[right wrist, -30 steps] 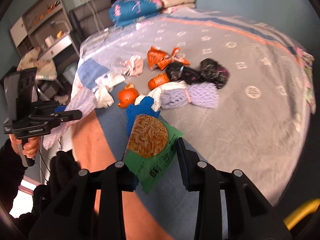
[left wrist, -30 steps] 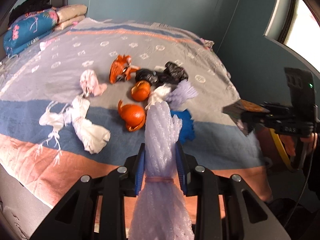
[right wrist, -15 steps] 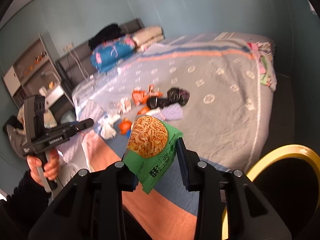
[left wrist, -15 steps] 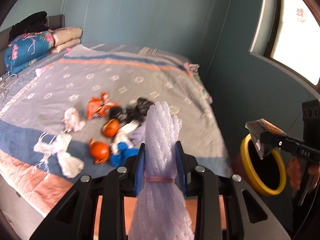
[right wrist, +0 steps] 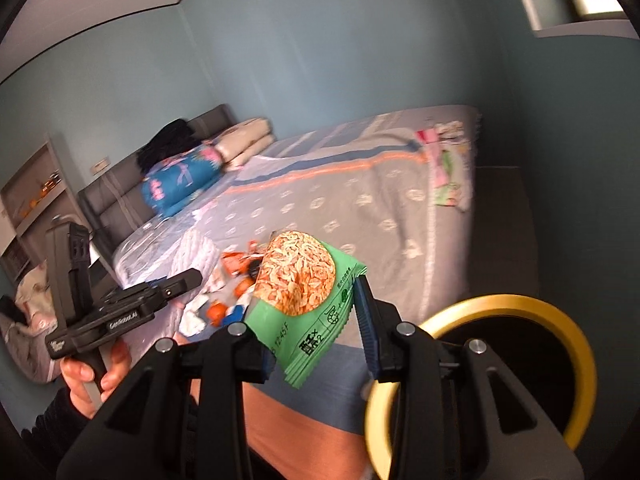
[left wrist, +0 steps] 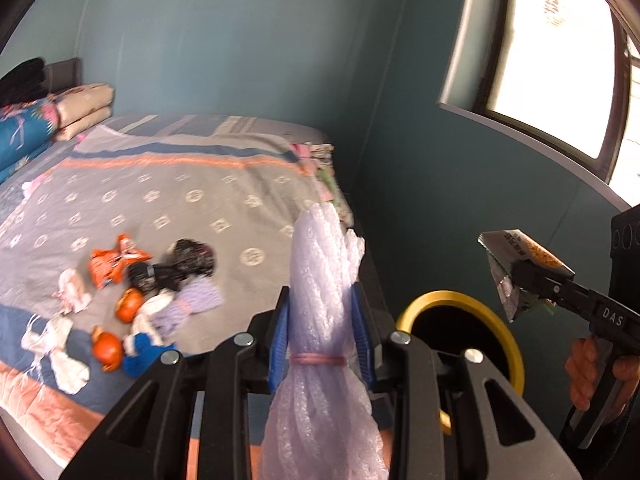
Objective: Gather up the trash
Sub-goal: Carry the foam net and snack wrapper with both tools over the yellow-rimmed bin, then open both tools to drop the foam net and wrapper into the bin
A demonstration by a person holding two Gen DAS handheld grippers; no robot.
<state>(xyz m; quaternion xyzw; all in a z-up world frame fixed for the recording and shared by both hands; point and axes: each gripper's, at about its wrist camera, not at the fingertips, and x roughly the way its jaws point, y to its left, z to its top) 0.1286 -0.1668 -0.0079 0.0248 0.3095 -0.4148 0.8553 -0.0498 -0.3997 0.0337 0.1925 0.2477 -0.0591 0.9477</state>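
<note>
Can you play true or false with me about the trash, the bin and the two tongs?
1. The left tongs hold a foam net. True.
2. The right tongs are empty. False: they grip a green snack packet.
3. The bin has a yellow rim. True.
4. All the trash is off the bed. False: orange, black, white and blue bits lie on it.

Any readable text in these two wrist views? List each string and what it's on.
"DAS": right tongs' body.
"GenRobot.AI": left tongs' body.
"12:45 F": green snack packet held in the right tongs, in the right wrist view.
Large black characters on the packet: not legible.
Small print at the packet's edge: too small.
</note>
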